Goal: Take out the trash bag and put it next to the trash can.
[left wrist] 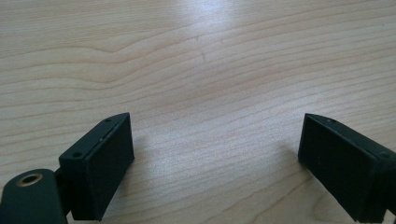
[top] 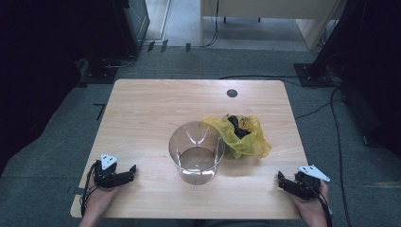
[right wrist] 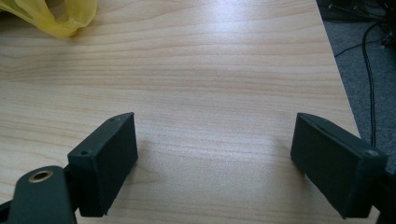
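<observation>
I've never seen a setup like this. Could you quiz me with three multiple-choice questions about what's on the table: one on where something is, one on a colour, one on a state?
1. Where does the yellow bag lie relative to the clear container?
A. To its right, just behind
B. Inside it
C. At the near left corner

2. What colour is the table top?
A. White
B. Light wood
C. Black

3. How does the left hand-held gripper stand?
A. Shut on the bag
B. Shut, empty
C. Open, empty

Answers: 1 A, the bag sits beside the container's right rim. 2 B, wood grain shows. 3 C, its jaws stand wide apart over bare wood.

Clear tub (top: pixel 196 152), yellow bag (top: pixel 246 138), table (top: pixel 142 113)
</observation>
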Demonstrator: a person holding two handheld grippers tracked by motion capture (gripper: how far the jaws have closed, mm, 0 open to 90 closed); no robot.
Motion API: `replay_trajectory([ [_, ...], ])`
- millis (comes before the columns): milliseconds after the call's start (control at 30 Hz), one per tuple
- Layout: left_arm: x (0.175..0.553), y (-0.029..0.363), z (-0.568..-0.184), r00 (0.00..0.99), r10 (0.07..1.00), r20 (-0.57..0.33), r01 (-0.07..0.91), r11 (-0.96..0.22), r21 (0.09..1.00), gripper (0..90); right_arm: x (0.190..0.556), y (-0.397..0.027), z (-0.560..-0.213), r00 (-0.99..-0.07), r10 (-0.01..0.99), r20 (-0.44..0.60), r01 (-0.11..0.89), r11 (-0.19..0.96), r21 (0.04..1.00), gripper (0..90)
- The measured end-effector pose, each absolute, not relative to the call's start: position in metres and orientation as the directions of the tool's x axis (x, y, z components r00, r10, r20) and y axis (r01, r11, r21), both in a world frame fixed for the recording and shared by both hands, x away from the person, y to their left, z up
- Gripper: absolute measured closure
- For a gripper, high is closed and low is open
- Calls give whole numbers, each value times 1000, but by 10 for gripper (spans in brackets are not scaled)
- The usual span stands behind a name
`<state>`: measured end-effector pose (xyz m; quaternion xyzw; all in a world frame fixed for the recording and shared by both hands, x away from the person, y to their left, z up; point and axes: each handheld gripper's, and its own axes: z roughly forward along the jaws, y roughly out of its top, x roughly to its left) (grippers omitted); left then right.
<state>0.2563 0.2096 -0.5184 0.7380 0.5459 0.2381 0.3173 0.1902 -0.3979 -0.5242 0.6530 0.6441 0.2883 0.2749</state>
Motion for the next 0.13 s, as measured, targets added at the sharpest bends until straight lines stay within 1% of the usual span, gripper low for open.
replay_trajectory([
  [133, 256, 210, -518, 290, 957, 5, 655, -202, 728, 98, 190, -398, -524, 4, 1000, 22, 683, -19, 730, 149],
])
